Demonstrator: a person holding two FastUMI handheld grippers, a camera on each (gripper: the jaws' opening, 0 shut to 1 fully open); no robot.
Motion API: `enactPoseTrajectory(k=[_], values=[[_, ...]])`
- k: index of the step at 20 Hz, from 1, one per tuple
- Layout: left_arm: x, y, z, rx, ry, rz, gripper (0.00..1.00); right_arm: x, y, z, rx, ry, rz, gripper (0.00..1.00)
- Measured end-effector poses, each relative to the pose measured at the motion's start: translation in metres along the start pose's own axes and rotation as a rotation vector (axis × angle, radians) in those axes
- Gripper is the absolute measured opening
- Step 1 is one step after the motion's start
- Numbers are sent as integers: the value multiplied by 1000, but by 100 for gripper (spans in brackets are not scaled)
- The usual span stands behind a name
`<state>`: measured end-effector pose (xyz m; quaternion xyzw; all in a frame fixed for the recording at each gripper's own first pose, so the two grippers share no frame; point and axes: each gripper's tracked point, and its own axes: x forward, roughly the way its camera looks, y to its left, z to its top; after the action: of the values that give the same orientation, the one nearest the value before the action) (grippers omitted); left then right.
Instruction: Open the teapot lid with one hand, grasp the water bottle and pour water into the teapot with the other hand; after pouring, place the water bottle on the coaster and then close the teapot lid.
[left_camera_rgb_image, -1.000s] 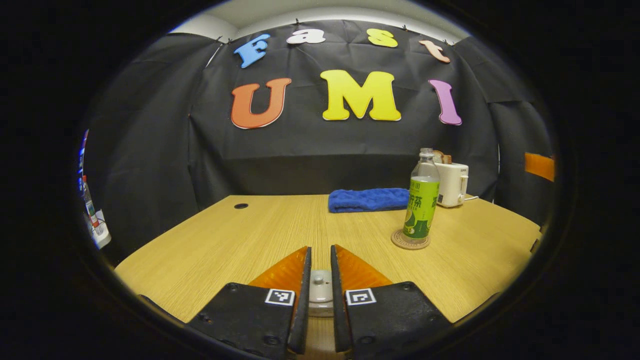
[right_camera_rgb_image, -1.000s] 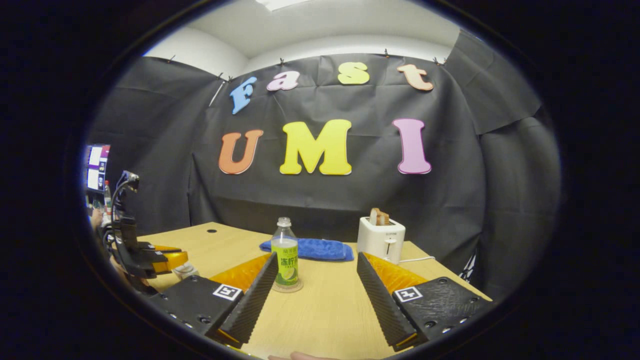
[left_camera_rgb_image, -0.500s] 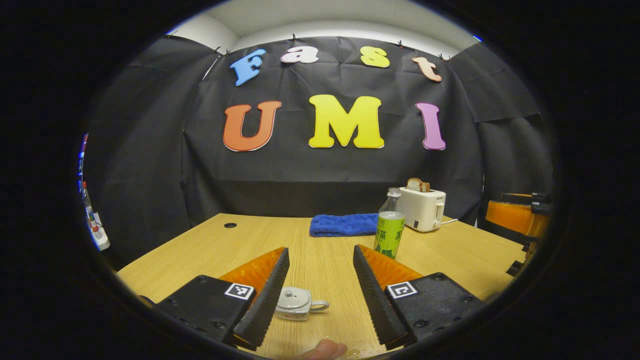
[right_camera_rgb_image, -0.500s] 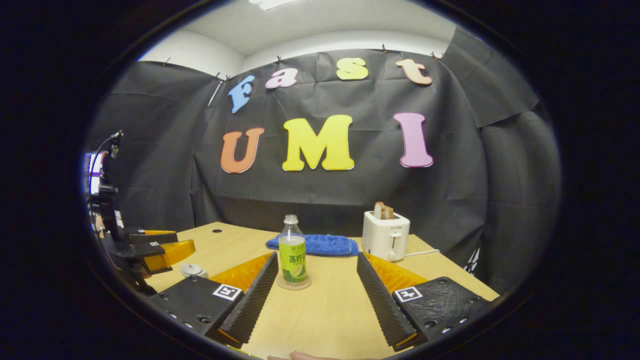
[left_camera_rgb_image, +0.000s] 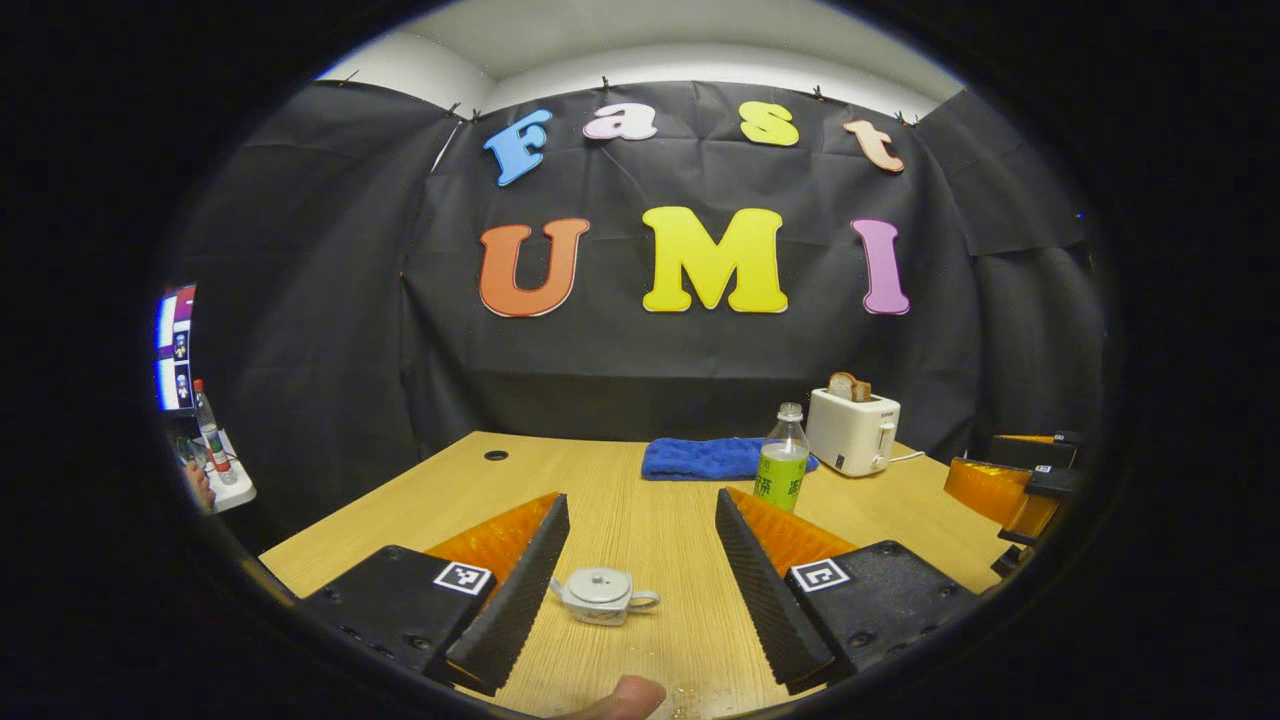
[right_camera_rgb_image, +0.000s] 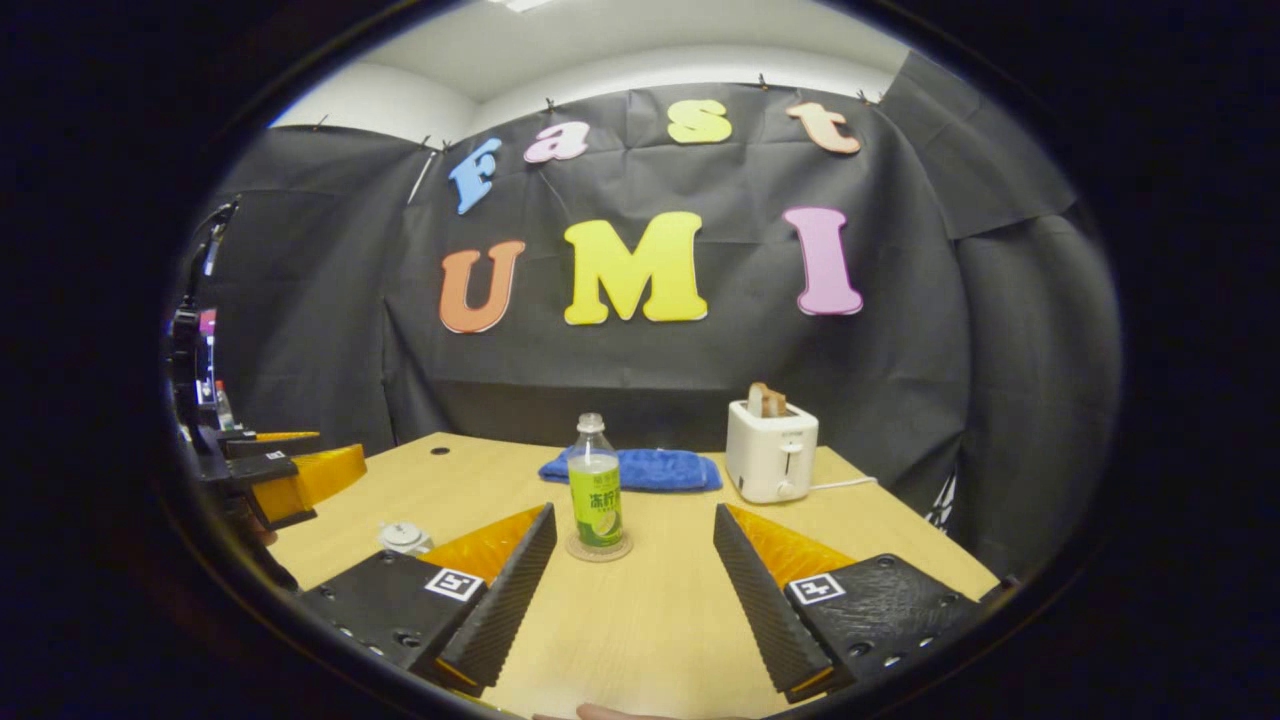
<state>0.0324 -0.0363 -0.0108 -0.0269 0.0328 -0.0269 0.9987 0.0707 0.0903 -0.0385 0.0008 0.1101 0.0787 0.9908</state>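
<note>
Recording booth, lab-type setup rather than a real home: black cloth wall (right_camera_rgb_image: 900, 400) pinned up on all sides, plain white ceiling above. One wooden table (right_camera_rgb_image: 650, 610) with staged household props: toaster (right_camera_rgb_image: 770, 450) holding bread, blue towel (right_camera_rgb_image: 650, 468). Probably a monitor (left_camera_rgb_image: 172, 345) at the left edge, blurry.

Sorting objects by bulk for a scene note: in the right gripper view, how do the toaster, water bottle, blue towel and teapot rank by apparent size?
1. toaster
2. blue towel, close to the toaster
3. water bottle
4. teapot, partly hidden, smallest
</note>
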Motion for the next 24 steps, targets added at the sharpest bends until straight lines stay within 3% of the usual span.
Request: enactPoseTrajectory(k=[6,24], values=[[-20,-14,16,1,-9,-40,92,-15,-26,19,-19,-37,-86,95],[-26,-13,13,43,3,-46,93,-28,-35,29,-35,-57,-79,96]])
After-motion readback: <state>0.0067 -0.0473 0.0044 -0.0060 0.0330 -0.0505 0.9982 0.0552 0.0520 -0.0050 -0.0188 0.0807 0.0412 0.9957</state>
